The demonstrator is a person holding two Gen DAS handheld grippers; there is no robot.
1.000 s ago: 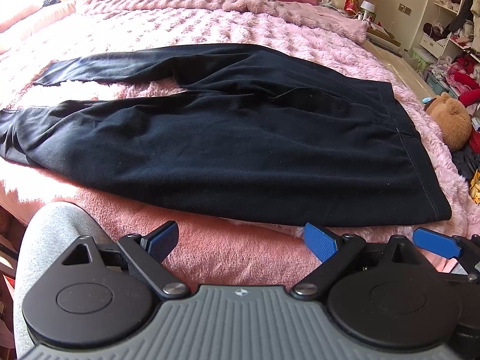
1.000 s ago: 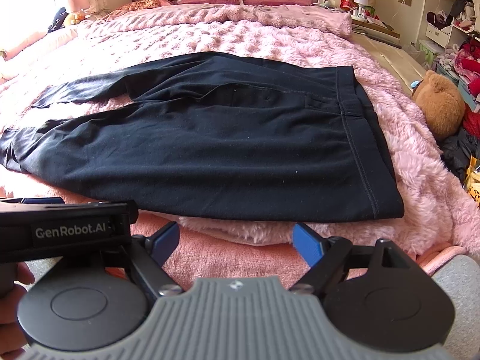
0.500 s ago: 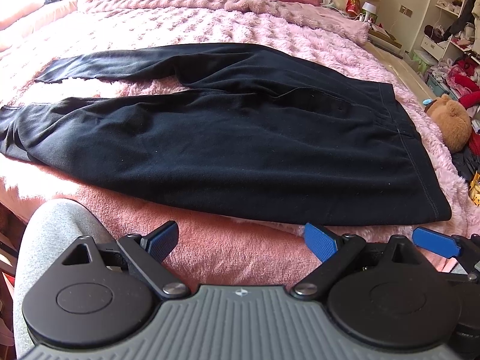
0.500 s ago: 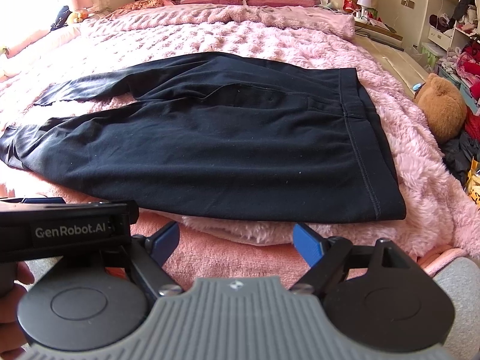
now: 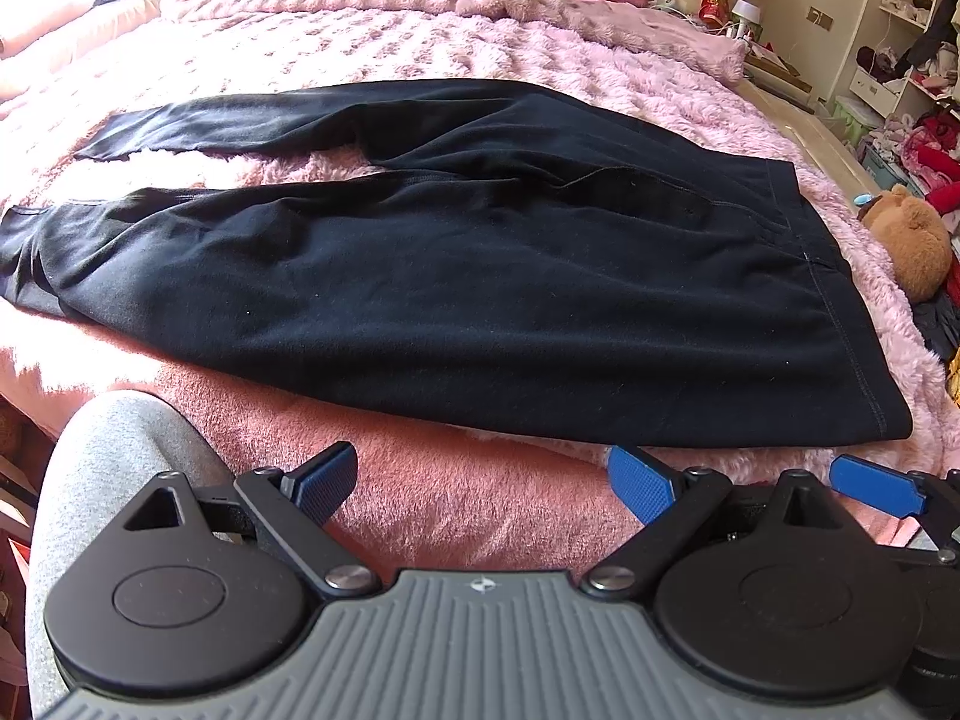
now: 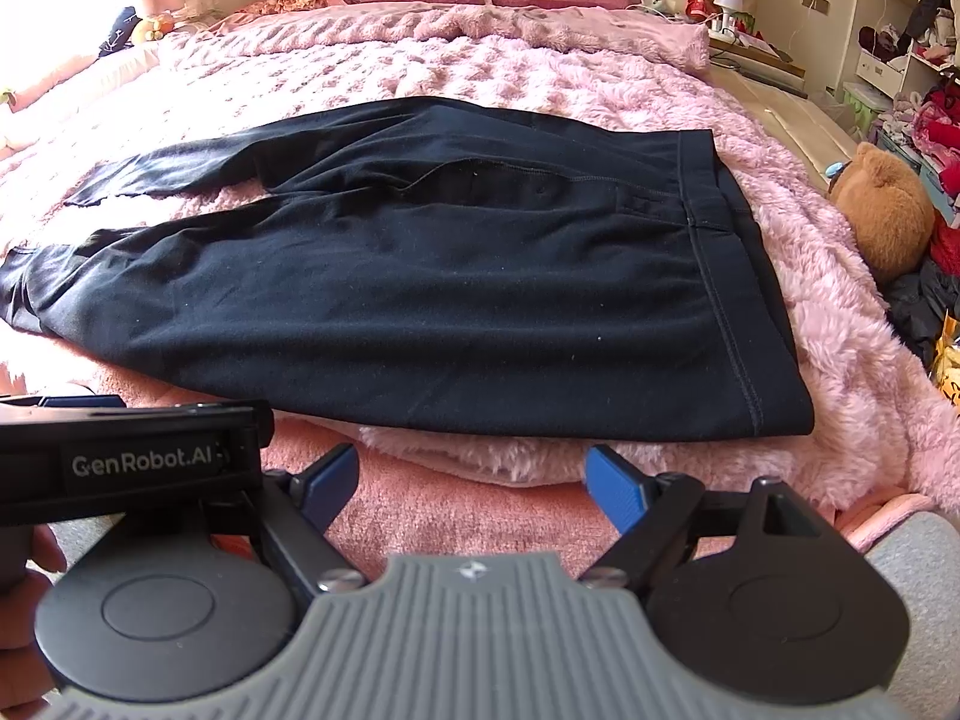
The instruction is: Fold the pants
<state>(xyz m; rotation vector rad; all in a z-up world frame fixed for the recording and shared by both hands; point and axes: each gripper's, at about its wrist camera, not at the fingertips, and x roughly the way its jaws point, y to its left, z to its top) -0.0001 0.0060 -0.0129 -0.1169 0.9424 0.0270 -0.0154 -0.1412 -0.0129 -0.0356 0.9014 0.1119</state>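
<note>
1. Currently, no fold is started, by my reading: the black pants [image 5: 480, 276] lie flat on the pink plush blanket [image 5: 480, 42], ahead of both sets of fingers, waistband [image 6: 714, 228] off to the right, legs running left.
2. Left gripper [image 5: 489, 483]: jaws spread wide, blue pads [image 5: 639, 483] bare, nothing between them. It hovers over the blanket just short of the near edge of the pants, apart from the cloth.
3. Right gripper [image 6: 474, 480]: also released, pads wide, holding nothing. Near waistband corner [image 6: 780, 414] sits ahead and to the right of its fingertips, not touching.
4. Suggested method for the step in hand (judgement): fold lengthwise first, one leg onto the other. Take the near waistband corner with your right fingers, and the near leg further left with your left fingers.
5. Pinch both layers of fabric, not the blanket pile; the plush could snag in the pads.
6. Lift both grips together and level, then carry across to the far leg [image 5: 228, 120], so the edge lands aligned and unwrinkled.
7. Far leg splays away from the near one at the hems; expect to square it after the fold.
8. Teddy bear [image 6: 882, 210] sits right of the waistband, clear of the fold path.
</note>
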